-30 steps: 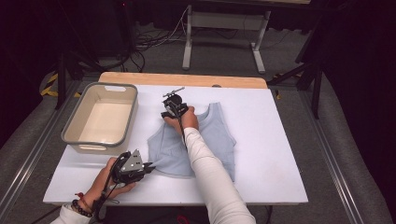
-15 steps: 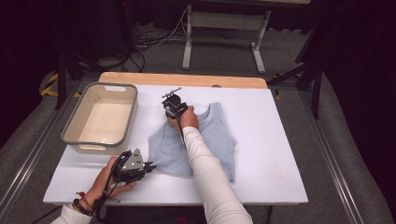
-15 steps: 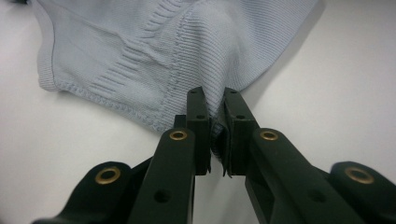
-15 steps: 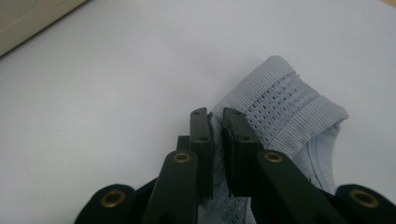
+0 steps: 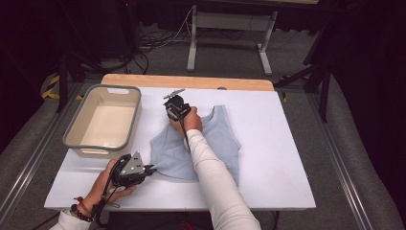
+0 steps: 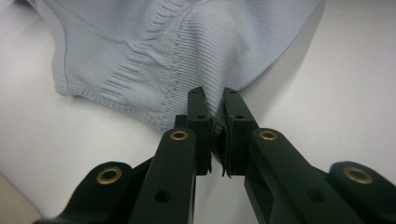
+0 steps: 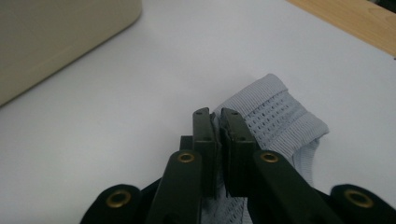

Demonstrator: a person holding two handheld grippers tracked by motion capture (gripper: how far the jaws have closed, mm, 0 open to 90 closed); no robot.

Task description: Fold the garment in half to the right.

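Observation:
A pale blue knitted sleeveless top (image 5: pixel 218 139) lies flat on the white table (image 5: pixel 292 143), neck toward the far side. My left gripper (image 5: pixel 151 168) sits at the garment's near left corner. In the left gripper view its jaws are shut on a pinch of the ribbed hem (image 6: pixel 177 84), the left gripper (image 6: pixel 214 95) drawing folds into the knit. My right gripper (image 5: pixel 177 112) rests at the far left shoulder strap. The right gripper view has the right gripper (image 7: pixel 215 113) shut on that strap's edge (image 7: pixel 280 116).
A beige plastic bin (image 5: pixel 76 129) with nothing in it stands on the table's left side, close to the strap, and its wall (image 7: pixel 56 37) fills a corner of the right gripper view. A wooden strip (image 5: pixel 191 81) runs along the table's far edge. Bare white table lies right of the top.

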